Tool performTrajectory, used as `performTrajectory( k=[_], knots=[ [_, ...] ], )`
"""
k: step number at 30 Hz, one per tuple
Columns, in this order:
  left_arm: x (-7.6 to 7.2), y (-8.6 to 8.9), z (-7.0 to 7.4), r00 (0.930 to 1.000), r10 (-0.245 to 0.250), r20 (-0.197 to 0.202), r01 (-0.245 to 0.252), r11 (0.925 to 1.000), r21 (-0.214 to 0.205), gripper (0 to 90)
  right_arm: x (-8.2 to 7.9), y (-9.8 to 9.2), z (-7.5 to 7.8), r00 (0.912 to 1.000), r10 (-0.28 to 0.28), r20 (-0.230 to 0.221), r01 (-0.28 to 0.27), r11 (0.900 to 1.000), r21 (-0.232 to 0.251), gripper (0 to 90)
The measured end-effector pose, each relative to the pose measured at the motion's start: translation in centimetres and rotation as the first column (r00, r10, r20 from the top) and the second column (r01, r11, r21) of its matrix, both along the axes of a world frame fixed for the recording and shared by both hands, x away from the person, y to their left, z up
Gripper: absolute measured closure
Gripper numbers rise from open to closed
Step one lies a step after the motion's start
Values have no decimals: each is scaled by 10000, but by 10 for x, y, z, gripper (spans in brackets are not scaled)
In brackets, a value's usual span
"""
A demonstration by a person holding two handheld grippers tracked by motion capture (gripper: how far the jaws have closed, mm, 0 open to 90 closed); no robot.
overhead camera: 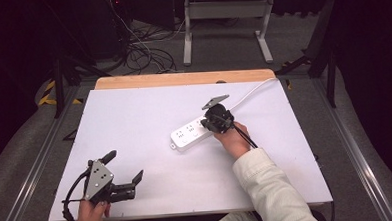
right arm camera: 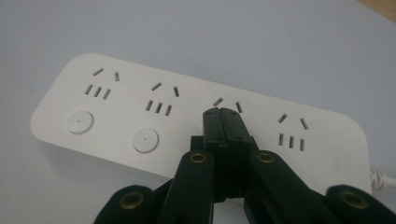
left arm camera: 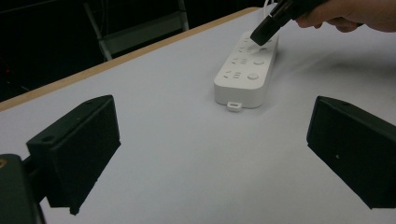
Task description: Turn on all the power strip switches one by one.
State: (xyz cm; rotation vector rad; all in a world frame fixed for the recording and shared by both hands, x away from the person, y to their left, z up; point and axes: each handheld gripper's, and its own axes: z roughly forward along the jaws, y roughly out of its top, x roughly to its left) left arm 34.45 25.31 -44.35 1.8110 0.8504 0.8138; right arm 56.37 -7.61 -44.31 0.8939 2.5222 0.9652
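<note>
Power strip (right arm camera: 196,121) — under right gripper (right arm camera: 223,114).

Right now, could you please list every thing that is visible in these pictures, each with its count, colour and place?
power strip: one, white, four socket groups, round buttons beside them, lying near the middle of the table.
power strip cable: one, white, running from the strip toward the far right edge.
table: one, white top with a wooden far edge.
frame: one, grey metal, on the floor beyond the table.
cables: several, dark, on the floor at the back left.
left gripper: one, black, jaws open, near the front left corner, held in the left hand.
right gripper: one, black, jaws shut, tips on the strip's top where the third button would be.
right hand: one, pale sleeve.
</note>
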Motion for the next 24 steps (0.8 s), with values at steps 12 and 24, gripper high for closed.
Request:
performTrajectory(
  k=[12,24],
  knots=[
    [0,0,0,10000,2,9,-2,10000,19,31,-1,-1,-5,10000,16,-5,-16,9999,-117,900],
    [-1,-1,0,10000,5,10,-5,10000,33,31,-4,-2,-9,9998,-117,168,116,9999,89,900]
  ],
)
